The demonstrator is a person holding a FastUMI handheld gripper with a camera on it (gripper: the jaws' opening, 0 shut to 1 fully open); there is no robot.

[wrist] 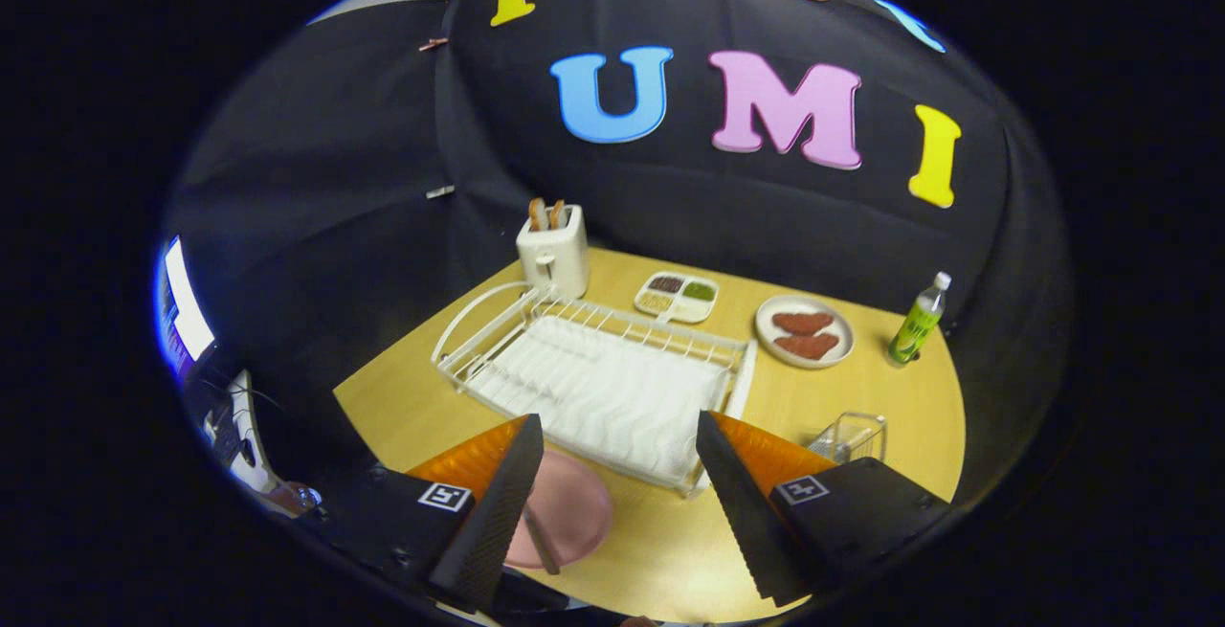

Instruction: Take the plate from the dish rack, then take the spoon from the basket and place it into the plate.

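From where I sit, the job looks finished or very nearly so. Starting at the left, the pink plate (572, 509) lies flat on the counter (861, 388), partly behind my left finger, and a slim grey handle that I take to be the spoon (542, 541) lies across it, its bowl end hidden by that finger. So the plate is out of the rack and the spoon seems to be in the plate, though I cannot see the whole of it. Moving right, the gripper (617, 512) hangs above the counter's near edge with its jaws spread wide and nothing between them; neither finger touches plate or spoon. Just beyond the fingers stands the white rack (593, 369), with no dishes standing in it, which fits the plate having been taken. Behind its far left corner is a toaster (553, 249) with slices in the slots, then a small divided dish (678, 297), then a round plate of food (804, 331), all well apart from my work. To the right of my right finger sits the clear wire basket (850, 437); I see no utensil in it. Furthest right is a green bottle (917, 323). What is left, I judge, is only to back away without nudging the plate.
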